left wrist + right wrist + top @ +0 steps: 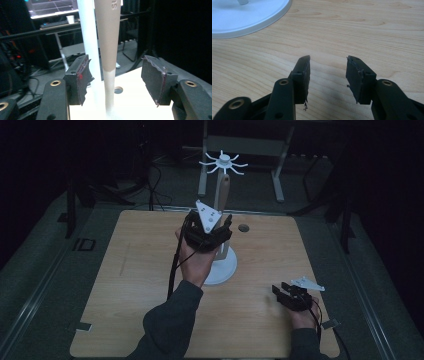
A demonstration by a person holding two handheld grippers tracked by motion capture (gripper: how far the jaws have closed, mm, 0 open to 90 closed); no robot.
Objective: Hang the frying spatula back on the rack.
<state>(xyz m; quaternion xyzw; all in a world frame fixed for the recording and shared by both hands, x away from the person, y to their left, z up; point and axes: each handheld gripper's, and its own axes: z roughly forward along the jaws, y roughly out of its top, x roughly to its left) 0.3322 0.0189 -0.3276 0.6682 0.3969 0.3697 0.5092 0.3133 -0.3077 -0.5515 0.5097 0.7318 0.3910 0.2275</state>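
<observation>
Near the middle of the wooden table (140,285) stands a white stand (223,265) with a round flat base, a thin white pole and a ring of little arms at the top; a tan handle (223,190) of some tool hangs down beside the pole, wide at the top and thin lower down, with a white stem under it; the left gripper (220,227) is held up by the left hand (196,260) right at this handle, just above the base; seen from the left gripper view, its two black jaws stand wide apart, with the tan handle (108,35) and the white pole (88,37) between them; the pole is just beside the left pad (82,75), and I cannot tell if they touch; the right pad is well apart from the handle, so nothing is squeezed; the right gripper (282,292) rests low near the right edge of the table, in the right hand (302,319), well apart from the stand; seen from its own view, the right gripper (328,66) has its jaws apart too, with bare wood between them, and the white base (249,17) lies farther off at the top left.
</observation>
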